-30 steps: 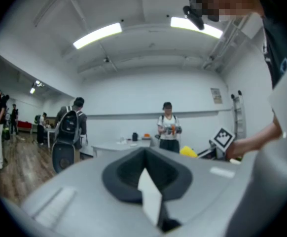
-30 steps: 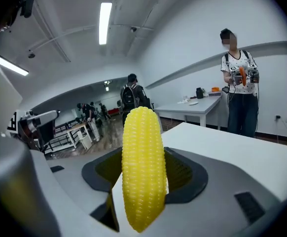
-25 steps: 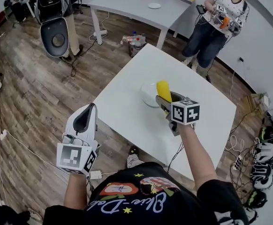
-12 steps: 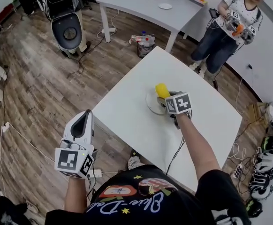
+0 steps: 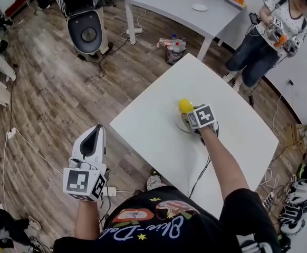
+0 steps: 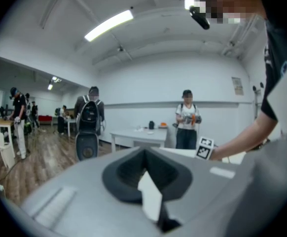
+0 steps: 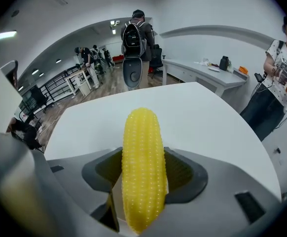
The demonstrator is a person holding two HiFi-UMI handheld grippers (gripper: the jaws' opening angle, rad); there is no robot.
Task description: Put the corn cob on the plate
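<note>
Corn cob [image 7: 142, 167], yellow: gripped lengthwise between the jaws of the right gripper [image 5: 189, 115], held over a white plate [image 5: 178, 123] on a white table [image 5: 143, 125]. Left gripper [image 5: 93, 141]: jaws closed together, nothing between them, held off the table above the wooden floor [image 5: 48, 88].

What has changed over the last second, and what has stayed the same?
The right gripper carried the corn cob forward across the table to above the plate. Unchanged: its fingers stay clamped on the cob; the left gripper stays shut, empty, off the table's near side.
</note>
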